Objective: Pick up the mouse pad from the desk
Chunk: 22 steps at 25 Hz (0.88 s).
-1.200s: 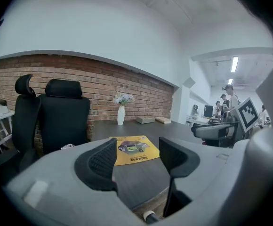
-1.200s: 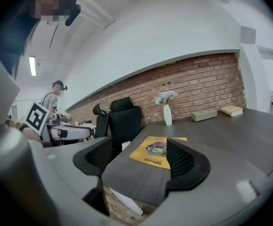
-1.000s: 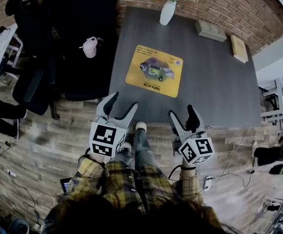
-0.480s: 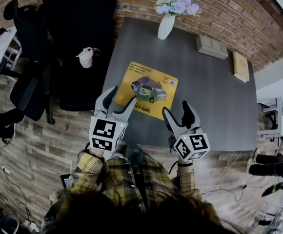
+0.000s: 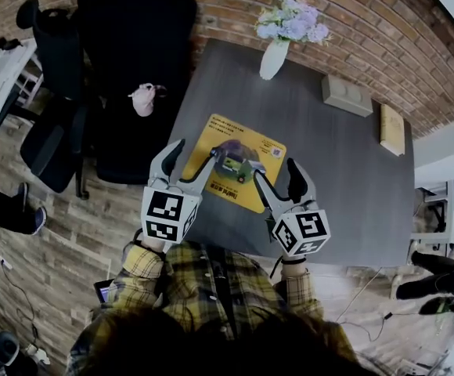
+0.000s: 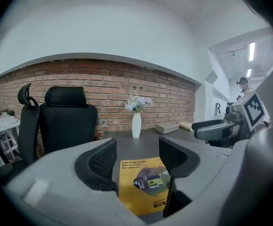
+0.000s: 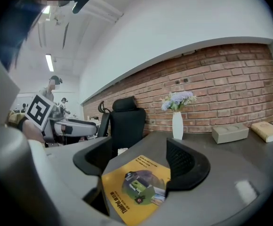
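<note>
A yellow mouse pad [image 5: 236,161] with a printed picture lies flat on the dark grey desk [image 5: 344,171], near its front left part. My left gripper [image 5: 189,160] hovers open over the pad's left front edge, and the pad [image 6: 143,183] shows between its jaws. My right gripper [image 5: 277,177] hangs open over the pad's right front corner, with the pad [image 7: 136,187] between its jaws. Neither gripper touches the pad, as far as the frames show.
A white vase of flowers [image 5: 278,45], a grey box [image 5: 346,95] and a tan book [image 5: 392,129] stand along the desk's far side by the brick wall. Black office chairs [image 5: 129,61] stand left of the desk, one bearing a small pale object [image 5: 143,99].
Both grippers have moved forward from the desk's front edge to over the mouse pad's near edge. Both stayed open.
</note>
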Each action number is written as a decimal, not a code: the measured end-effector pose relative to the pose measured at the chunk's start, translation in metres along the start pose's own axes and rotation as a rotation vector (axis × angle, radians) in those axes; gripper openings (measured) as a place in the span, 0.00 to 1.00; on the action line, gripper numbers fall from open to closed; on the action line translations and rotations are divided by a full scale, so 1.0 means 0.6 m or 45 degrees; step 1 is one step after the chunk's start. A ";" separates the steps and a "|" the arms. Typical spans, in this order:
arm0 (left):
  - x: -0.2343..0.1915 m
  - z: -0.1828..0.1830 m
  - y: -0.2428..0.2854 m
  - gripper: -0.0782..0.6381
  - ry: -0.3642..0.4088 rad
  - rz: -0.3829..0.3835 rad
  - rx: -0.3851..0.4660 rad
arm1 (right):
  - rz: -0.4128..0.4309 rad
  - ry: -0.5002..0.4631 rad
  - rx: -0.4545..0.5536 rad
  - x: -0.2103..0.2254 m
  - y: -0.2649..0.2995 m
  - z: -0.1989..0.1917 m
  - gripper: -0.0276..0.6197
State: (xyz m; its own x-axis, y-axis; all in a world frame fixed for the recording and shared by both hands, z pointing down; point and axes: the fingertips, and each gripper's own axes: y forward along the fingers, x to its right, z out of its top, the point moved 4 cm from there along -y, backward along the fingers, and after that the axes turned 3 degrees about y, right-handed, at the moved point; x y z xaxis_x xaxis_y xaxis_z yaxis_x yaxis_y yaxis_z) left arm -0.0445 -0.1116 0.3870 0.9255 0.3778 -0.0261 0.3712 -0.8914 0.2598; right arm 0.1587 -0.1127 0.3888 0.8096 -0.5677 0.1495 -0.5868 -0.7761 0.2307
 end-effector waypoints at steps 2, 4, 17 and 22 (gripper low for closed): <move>-0.006 0.000 0.007 0.49 0.000 0.003 -0.004 | 0.000 -0.004 -0.003 0.004 0.010 0.001 0.57; -0.013 0.000 0.014 0.49 0.000 0.004 -0.007 | -0.003 -0.007 -0.009 0.007 0.018 0.002 0.57; -0.027 -0.003 0.071 0.49 -0.005 -0.081 -0.038 | -0.065 0.025 -0.066 0.030 0.044 -0.007 0.57; -0.033 -0.012 0.090 0.49 -0.002 -0.099 -0.061 | -0.093 0.072 -0.098 0.043 0.053 -0.023 0.56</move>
State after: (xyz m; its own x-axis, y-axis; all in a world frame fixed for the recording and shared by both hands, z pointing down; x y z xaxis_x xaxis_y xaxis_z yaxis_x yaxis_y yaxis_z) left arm -0.0431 -0.1655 0.4089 0.8942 0.4448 -0.0498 0.4379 -0.8463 0.3032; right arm 0.1613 -0.1484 0.4130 0.8509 -0.4923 0.1831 -0.5252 -0.7903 0.3155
